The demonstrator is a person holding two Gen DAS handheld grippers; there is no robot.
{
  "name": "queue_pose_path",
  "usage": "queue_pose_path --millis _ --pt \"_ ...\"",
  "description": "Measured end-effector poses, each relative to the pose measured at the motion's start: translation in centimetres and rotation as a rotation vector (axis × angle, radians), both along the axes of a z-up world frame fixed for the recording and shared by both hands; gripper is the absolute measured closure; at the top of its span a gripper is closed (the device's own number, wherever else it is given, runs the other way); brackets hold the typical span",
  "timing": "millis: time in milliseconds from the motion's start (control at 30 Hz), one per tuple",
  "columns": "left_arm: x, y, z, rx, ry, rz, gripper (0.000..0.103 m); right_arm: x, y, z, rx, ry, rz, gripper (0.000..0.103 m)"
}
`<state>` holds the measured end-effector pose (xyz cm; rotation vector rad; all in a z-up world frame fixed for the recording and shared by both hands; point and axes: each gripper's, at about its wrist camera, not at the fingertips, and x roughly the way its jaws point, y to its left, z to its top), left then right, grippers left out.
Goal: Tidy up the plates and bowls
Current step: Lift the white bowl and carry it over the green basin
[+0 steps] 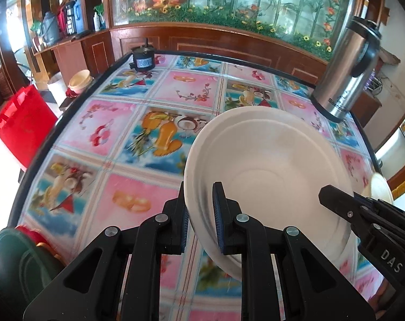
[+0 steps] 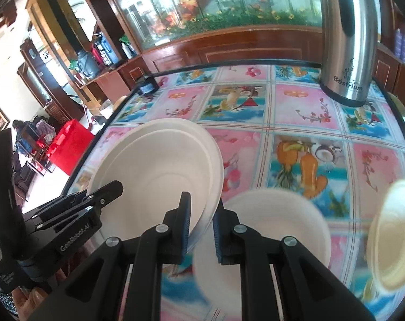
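A white bowl (image 1: 269, 165), seemingly two nested ones, hangs tilted above the fruit-patterned table (image 1: 138, 133). My left gripper (image 1: 201, 208) is shut on its left rim. The right gripper (image 1: 333, 195) comes in from the right edge of the left wrist view and clamps the opposite rim. The right wrist view shows the same bowl (image 2: 154, 165) with my right gripper (image 2: 201, 214) shut on its right rim and the left gripper (image 2: 108, 190) on the far side. Another white bowl (image 2: 277, 222) lies blurred on the table below. A cream bowl (image 2: 392, 232) sits at the right.
A tall steel thermos (image 1: 346, 69) (image 2: 346, 40) stands at the table's far right. A small black motor (image 1: 143, 58) sits at the far left corner. A red crate (image 1: 23, 123) is on the floor to the left. A green dish (image 1: 15, 262) lies at the near left edge.
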<state>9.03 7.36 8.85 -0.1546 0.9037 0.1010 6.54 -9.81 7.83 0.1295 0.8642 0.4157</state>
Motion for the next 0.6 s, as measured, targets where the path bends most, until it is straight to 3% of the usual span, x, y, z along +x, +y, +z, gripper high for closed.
queue_pose_path --millis 267,600 --pt "-5.7 0.6 0.9 0.021 -0.028 -0.035 0.087 -5.5 0.6 0.7 0.027 -0.034 0.006 0.088" --pt "-11.3 4.4 2.1 0.050 -0.051 -0.012 0.087 -10.5 4.3 0.7 0.044 -0.061 0.058 0.086"
